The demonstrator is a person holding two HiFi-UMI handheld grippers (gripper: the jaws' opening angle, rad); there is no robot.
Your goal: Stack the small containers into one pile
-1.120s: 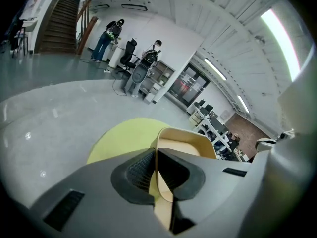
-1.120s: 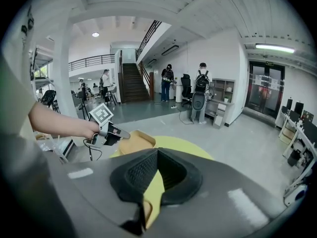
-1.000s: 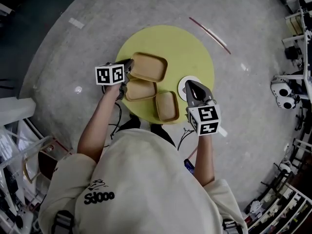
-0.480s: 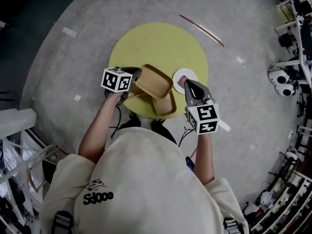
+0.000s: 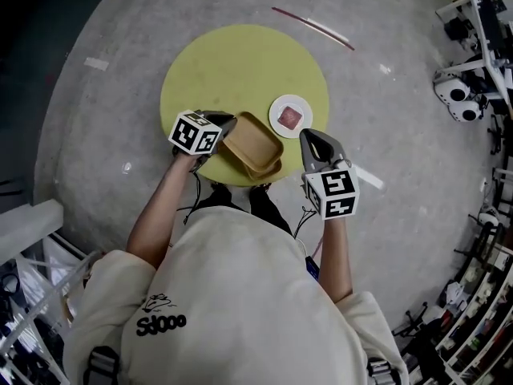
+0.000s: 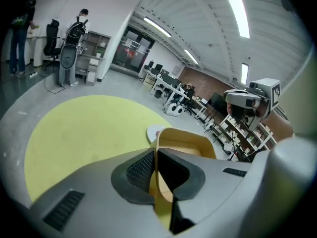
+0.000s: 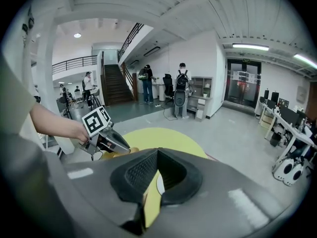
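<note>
The round yellow table (image 5: 232, 62) carries everything near its near edge. The person's left forearm (image 5: 160, 207) stretches forward and angles the left gripper (image 5: 224, 125) down and to the right. It is clamped on the rim of a tan tray (image 5: 252, 140), which lies tilted over another tan tray (image 5: 271, 169). The right forearm (image 5: 338, 247) holds the right gripper (image 5: 311, 139) at the near-right edge, jaws pressed together and empty, near a small white dish (image 5: 290, 116).
</note>
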